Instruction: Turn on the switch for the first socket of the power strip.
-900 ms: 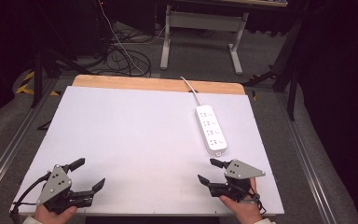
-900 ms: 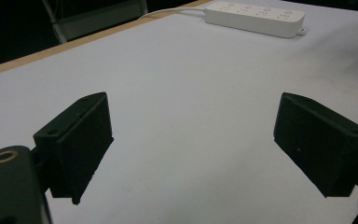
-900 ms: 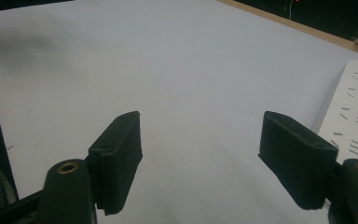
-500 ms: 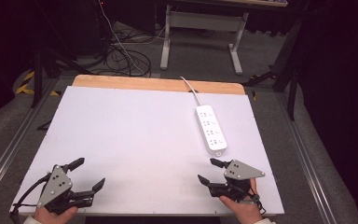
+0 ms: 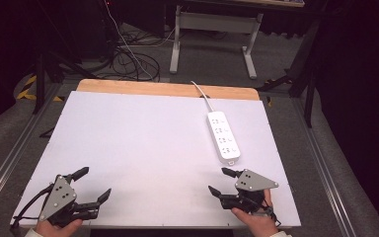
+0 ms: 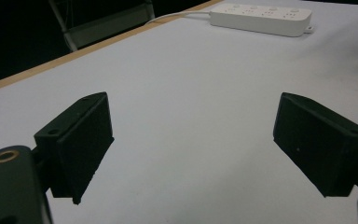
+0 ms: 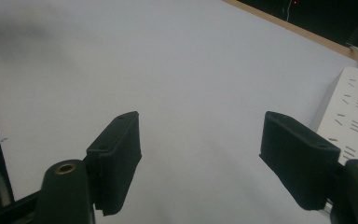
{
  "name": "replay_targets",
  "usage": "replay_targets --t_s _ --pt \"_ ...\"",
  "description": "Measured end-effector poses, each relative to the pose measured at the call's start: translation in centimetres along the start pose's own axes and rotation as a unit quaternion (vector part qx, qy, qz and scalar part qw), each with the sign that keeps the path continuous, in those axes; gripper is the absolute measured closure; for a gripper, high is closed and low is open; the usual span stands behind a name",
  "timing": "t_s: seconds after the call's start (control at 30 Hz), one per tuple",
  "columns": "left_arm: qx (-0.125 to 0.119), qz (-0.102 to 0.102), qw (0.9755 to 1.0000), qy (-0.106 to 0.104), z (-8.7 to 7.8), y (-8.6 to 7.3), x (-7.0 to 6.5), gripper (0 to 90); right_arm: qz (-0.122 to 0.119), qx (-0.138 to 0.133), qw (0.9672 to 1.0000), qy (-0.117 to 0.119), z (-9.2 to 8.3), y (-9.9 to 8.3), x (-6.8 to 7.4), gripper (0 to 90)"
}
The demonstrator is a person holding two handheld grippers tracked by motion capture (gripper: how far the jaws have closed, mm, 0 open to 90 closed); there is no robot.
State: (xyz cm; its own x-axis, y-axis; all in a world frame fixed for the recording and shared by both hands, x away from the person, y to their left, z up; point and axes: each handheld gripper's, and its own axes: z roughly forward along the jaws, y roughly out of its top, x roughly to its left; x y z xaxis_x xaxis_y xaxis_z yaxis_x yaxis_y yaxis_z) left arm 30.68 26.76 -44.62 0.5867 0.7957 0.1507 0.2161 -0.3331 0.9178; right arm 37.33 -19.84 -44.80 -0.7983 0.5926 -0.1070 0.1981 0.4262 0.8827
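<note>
Sockets run in a row down the white power strip (image 5: 223, 137), which lies flat on the right half of the white bench (image 5: 143, 143), its long side running away from the person and its white cable (image 5: 202, 93) trailing off over the wooden far edge. It is the nearest thing to the right tool (image 5: 222, 181), which sits at the near right corner of the bench in the person's hand, jaws spread wide with only bare surface between them. The strip's near end lies just beyond that tool and a little to its right, apart from it; in the right gripper view the strip (image 7: 352, 116) shows past the right-hand jaw. The left tool (image 5: 91, 183) rests at the near left corner, well apart from the strip, its jaws likewise spread and pinching nothing. In the left gripper view the strip (image 6: 261, 14) lies far off across the bench.
</note>
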Motion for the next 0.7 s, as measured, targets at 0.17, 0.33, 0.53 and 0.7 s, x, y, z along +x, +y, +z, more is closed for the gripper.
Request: replay_targets --t_s 0.17,0.33,0.53,0.7 --pt "0.000 0.001 1.0000 0.002 0.0 0.0 0.0 12.4 -0.002 0.002 1.0000 -0.002 -0.4 0.4 0.0 29.1" --pt "-0.003 -0.002 1.0000 0.005 -0.1 0.0 0.0 12.6 0.000 0.007 1.0000 0.000 -0.7 0.9 -0.2 29.2" --pt "-0.003 -0.002 1.0000 0.004 -0.1 0.0 0.0 12.6 0.005 0.008 0.9999 -0.008 -1.0 1.8 -1.0 30.2" --pt "-0.002 -0.001 1.0000 0.003 0.0 0.0 0.0 12.6 0.008 0.010 0.9998 -0.015 -1.2 2.8 -1.8 30.3"
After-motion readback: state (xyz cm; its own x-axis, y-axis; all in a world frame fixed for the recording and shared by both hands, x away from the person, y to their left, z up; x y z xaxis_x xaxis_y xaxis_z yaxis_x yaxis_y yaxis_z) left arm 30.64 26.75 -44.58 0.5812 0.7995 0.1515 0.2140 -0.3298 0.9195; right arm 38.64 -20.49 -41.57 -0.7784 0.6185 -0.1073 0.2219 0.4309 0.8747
